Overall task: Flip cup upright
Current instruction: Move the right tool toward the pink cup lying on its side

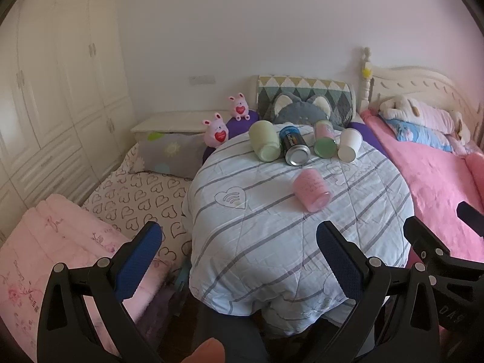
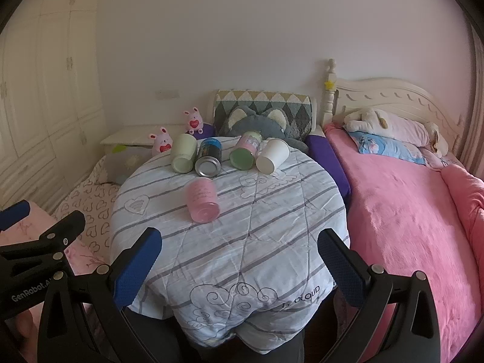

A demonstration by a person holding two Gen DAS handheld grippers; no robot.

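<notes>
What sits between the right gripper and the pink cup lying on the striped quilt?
Nothing visible. The pink cup lies on its side alone on the striped quilt, with only bare fabric between it and the open right gripper. The other four containers lie in a row behind it, clear of the approach.

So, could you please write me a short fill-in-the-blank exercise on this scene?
1. The pink cup lies on its ____.
2. Behind it, a row of ____ containers lies on the quilt.
3. The row's rightmost cup is ____.
4. Both the left gripper and right gripper are ____.

Missing words: side; four; white; open
</notes>
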